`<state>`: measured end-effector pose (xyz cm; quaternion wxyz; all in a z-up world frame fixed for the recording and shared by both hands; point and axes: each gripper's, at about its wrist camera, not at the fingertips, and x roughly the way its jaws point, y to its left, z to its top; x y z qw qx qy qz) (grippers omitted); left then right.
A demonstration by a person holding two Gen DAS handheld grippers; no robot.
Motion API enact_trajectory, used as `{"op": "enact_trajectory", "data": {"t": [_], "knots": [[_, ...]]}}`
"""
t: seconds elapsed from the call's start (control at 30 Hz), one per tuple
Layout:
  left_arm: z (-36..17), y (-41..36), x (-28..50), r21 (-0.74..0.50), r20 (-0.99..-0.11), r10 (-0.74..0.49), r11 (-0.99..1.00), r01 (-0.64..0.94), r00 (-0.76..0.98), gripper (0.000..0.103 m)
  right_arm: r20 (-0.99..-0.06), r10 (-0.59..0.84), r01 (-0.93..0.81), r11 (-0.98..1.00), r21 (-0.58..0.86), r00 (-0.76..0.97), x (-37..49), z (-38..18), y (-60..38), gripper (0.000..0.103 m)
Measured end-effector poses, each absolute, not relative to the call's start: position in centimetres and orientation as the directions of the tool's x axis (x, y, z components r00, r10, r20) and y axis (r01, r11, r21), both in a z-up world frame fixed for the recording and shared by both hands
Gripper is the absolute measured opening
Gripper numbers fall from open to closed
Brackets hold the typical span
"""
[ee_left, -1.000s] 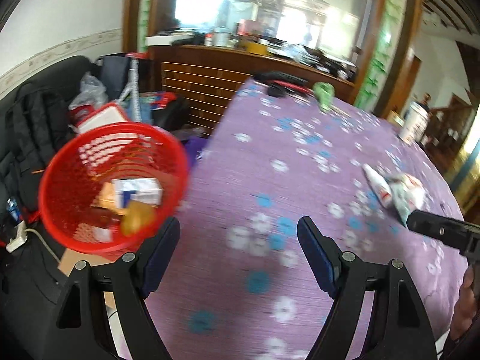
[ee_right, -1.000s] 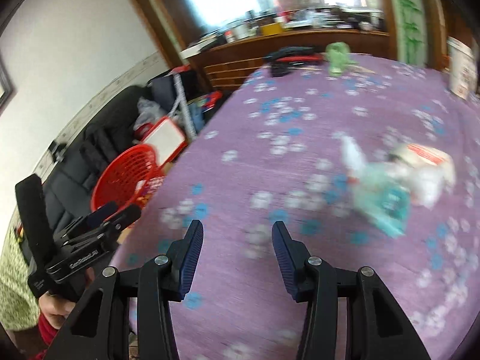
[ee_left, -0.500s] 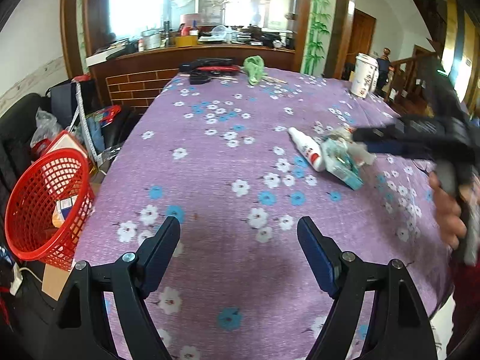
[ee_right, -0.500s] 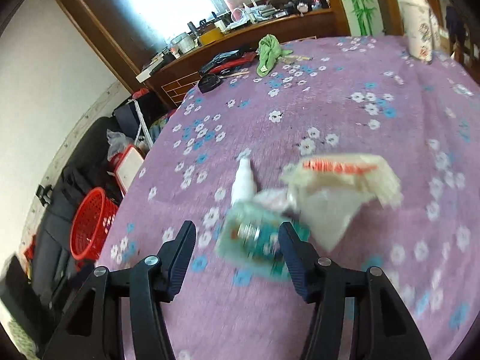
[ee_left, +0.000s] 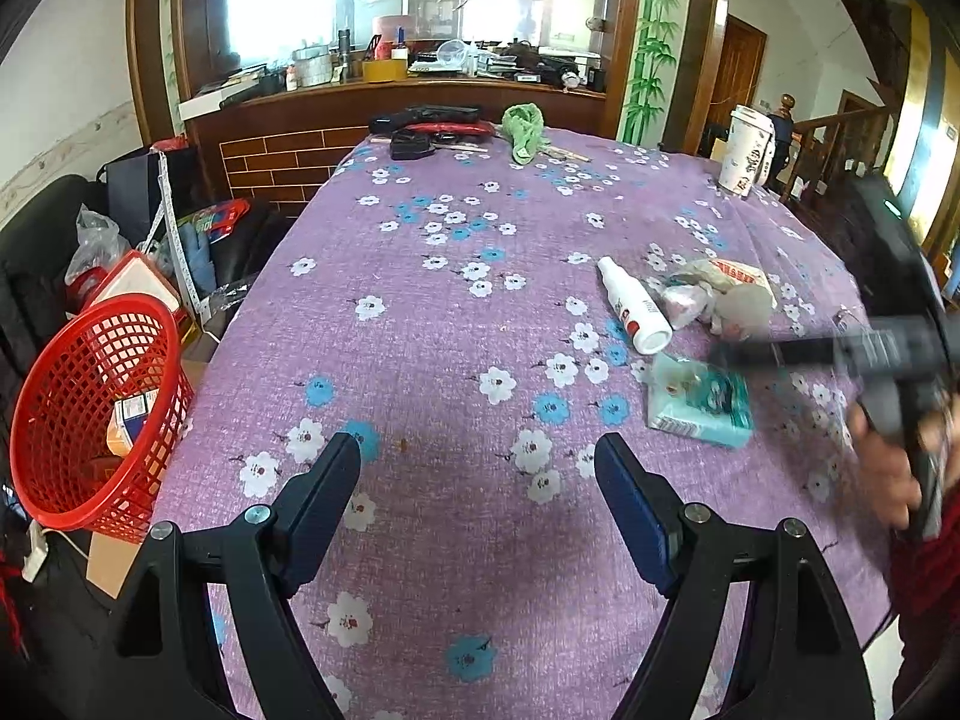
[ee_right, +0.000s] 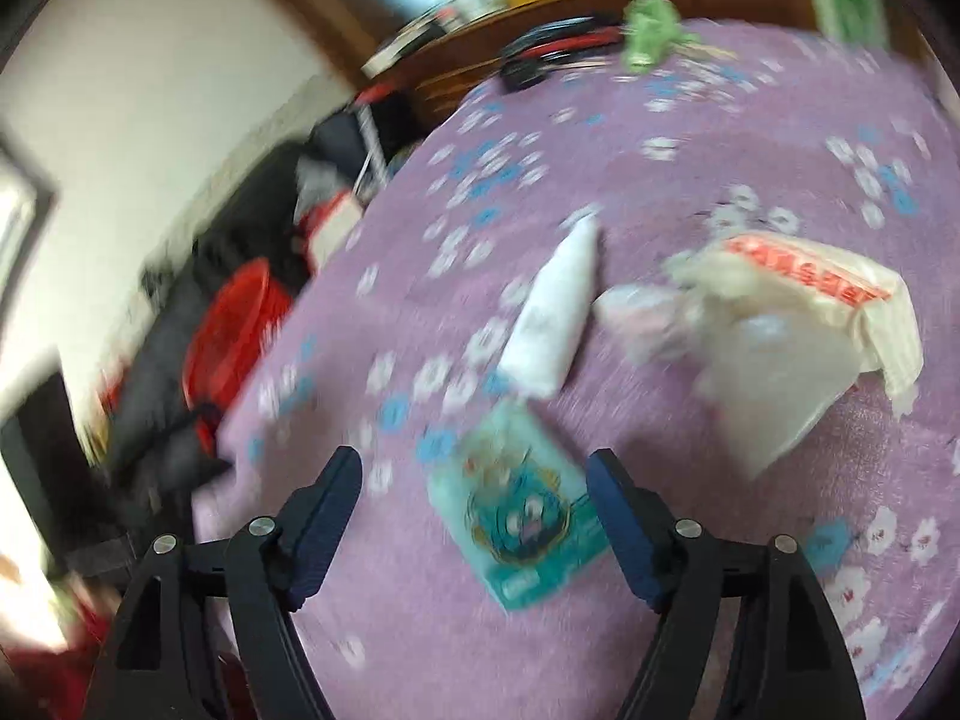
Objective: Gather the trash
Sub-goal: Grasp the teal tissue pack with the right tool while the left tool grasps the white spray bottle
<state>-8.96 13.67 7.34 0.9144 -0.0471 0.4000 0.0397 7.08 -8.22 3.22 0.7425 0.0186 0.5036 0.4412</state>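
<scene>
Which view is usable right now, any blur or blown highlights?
Left wrist: sharp on the table and red basket, window blown out, right gripper smeared. Right wrist: motion-blurred all over; teal packet and white bottle still recognisable.

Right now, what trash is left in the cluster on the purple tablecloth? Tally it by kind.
White bottle: 1
Teal packet: 1
Crumpled pale bags and wrappers: one heap, separate pieces not countable
Total: 2 distinct items plus the heap

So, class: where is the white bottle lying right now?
The white bottle lies on its side on the purple floral tablecloth, right of centre in the left wrist view, between the crumpled wrappers and the teal packet.
</scene>
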Motion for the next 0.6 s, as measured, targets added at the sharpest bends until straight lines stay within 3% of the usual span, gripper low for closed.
{"op": "enact_trajectory", "data": {"t": [0.13, 0.3, 0.37, 0.43, 0.6], "knots": [[7.6, 13.5, -8.2, -0.05, -0.736, 0.042, 0.992, -0.115, 0.676, 0.079, -0.811, 0.545, -0.769, 0.605, 0.205, 0.213, 3.4, 3.3, -6.3, 0.083], [8.2, 13.2, -7.4, -0.037, -0.736, 0.051, 0.993, -0.115, 0.675, 0.079, -0.83, 0.468, -0.804, 0.593, 0.041, 0.302, 3.2, 2.6, -5.3, 0.083], [8.4, 13.0, -7.2, -0.033, -0.737, 0.052, 0.993, -0.112, 0.674, 0.079, -0.836, 0.458, -0.799, 0.6, 0.04, 0.302, 3.9, 2.1, -5.6, 0.082], [8.4, 12.9, -7.0, -0.029, -0.737, 0.052, 0.994, -0.109, 0.674, 0.079, -0.841, 0.471, -0.793, 0.603, 0.085, 0.268, 4.9, 1.6, -6.1, 0.073], [8.6, 12.0, -5.8, -0.027, -0.749, 0.039, 0.996, -0.09, 0.662, 0.079, -0.832, 0.488, -0.813, 0.577, 0.08, 0.264, 4.5, 1.2, -6.0, 0.07]]}}
